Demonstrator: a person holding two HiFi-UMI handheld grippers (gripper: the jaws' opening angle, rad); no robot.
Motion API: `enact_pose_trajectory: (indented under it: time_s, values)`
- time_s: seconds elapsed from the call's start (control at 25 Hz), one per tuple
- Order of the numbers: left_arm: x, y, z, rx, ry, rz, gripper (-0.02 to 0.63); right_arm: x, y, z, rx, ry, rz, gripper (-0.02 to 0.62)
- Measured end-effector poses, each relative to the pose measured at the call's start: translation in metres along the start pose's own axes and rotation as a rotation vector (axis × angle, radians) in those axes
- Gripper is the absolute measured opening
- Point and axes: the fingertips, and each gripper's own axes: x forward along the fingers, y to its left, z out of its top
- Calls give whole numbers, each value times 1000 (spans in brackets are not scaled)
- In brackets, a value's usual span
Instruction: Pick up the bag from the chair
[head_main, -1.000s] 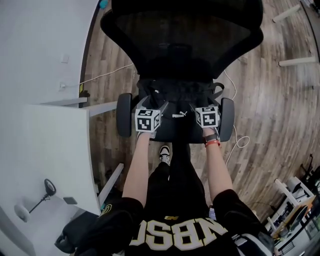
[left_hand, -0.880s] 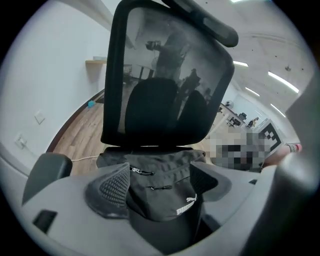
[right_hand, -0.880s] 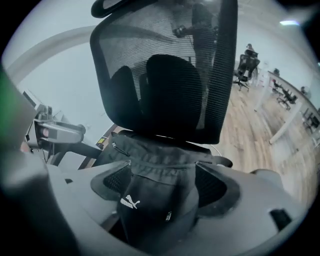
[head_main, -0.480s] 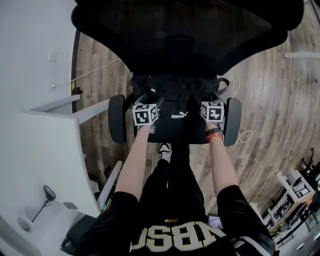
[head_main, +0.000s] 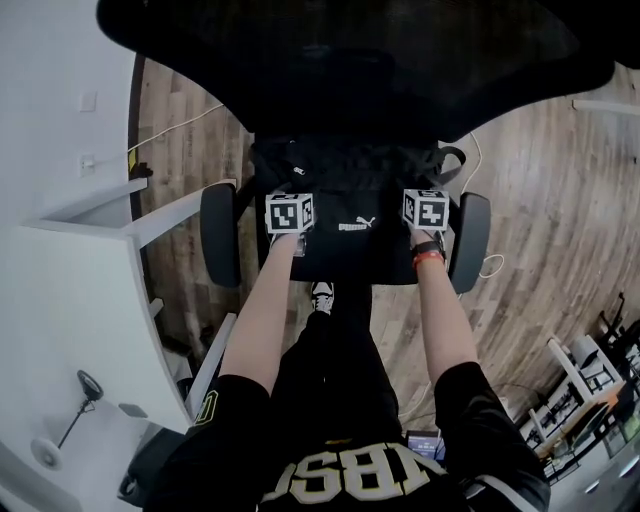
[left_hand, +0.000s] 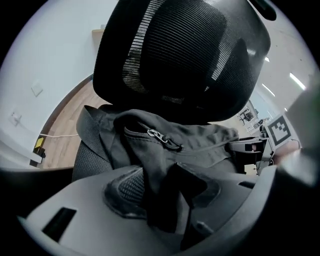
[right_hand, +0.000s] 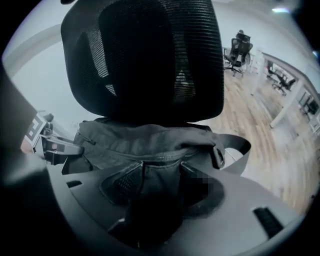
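Wood-plank flooring (head_main: 540, 200) is surrounding a black mesh-backed office chair (head_main: 340, 60), and a black fabric bag (head_main: 350, 190) is lying on its seat. The left gripper (left_hand: 162, 200) and right gripper (right_hand: 155, 200) have just been closing and are now pinching folds of the bag's fabric, so lifting looks ready to begin.

Left of your left tool (left_hand: 162, 192) stands a white desk (head_main: 85, 300) against a white wall (head_main: 50, 60). Wood-plank floor (head_main: 560, 200) spreads to the right of your right tool (right_hand: 155, 195), a white cable (head_main: 487, 266) lying on it, with office desks (right_hand: 286, 82) farther off.
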Motion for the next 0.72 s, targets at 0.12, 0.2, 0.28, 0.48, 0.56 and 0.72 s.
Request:
enact_pose_trajectory:
  time_s: [0.12, 0.2, 0.28, 0.48, 0.56, 0.72]
  values:
    - [-1, -6, 6, 16, -1, -10, 141, 3, 0, -1, 2, 2, 19, 221]
    - [-4, -11, 7, 7, -2, -22, 109, -6, 2, 5, 12, 3, 24, 199]
    - [-9, -16, 11, -9, -12, -38, 87, -14, 4, 12, 30, 0, 30, 169]
    - [-24, -25, 23, -12, -56, -61, 67, -23, 14, 18, 55, -17, 78, 98]
    - [-31, -29, 30, -11, -72, -63, 61, -32, 17, 24, 53, -24, 70, 83]
    - [-50, -38, 38, -2, -103, -67, 58, -56, 19, 31, 83, -47, 30, 70]
